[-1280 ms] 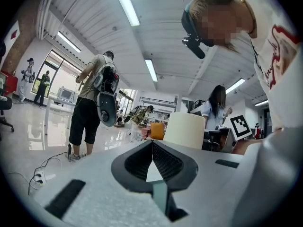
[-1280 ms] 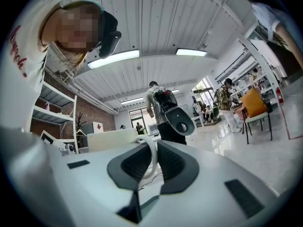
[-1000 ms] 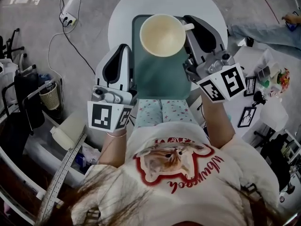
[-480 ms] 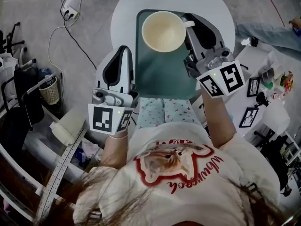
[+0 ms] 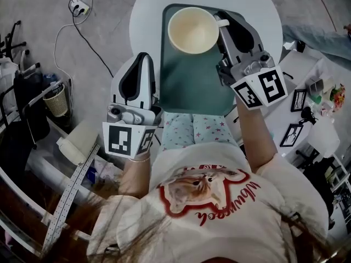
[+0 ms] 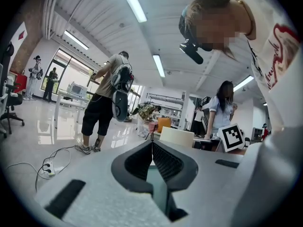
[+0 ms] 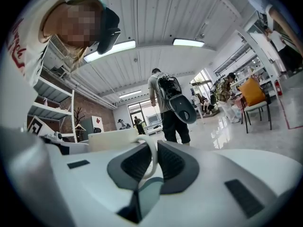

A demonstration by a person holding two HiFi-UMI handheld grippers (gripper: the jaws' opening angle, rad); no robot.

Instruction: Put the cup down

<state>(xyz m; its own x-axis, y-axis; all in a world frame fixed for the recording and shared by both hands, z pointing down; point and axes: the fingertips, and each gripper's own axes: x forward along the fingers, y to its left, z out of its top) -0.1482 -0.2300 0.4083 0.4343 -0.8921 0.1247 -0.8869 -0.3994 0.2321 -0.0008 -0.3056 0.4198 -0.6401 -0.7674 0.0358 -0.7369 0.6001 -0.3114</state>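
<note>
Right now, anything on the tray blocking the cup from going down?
Nothing visible. The right gripper holds the cup by its handle over the green tray, bare where it shows; the spot under the cup is hidden. The left gripper sits off to the tray's left.

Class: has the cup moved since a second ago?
Yes, slightly nearer: the cup covered the tray's far edge, now shows inside it.
</note>
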